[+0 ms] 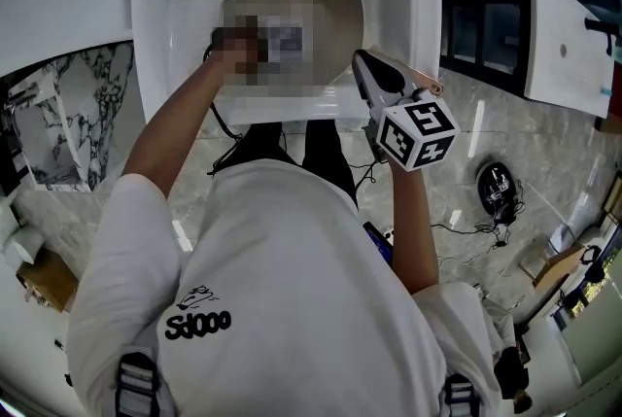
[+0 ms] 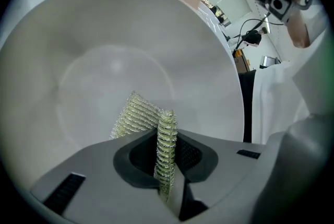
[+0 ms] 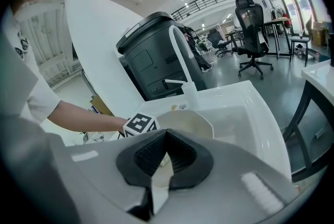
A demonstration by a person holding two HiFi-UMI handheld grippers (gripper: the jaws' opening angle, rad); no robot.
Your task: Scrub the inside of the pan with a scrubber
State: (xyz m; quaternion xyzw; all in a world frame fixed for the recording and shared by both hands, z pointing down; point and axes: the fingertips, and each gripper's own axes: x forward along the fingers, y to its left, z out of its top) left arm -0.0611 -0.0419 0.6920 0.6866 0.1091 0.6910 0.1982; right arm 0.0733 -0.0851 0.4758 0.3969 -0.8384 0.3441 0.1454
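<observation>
The green mesh scrubber (image 2: 136, 116) is pinched tight in the left tool (image 2: 166, 134). Its jaws are closed on the scrubber. The scrubber sticks out low inside the pale pan (image 2: 120, 45) and seems to touch the bottom. The pan sits in the white sink (image 1: 165, 26). I think the scrubbing step is in hand. The next move calls for pushing the scrubber round the bottom and up the sides. The right tool (image 3: 165, 137) is held over the sink's front edge, with its jaws together and nothing in them.
</observation>
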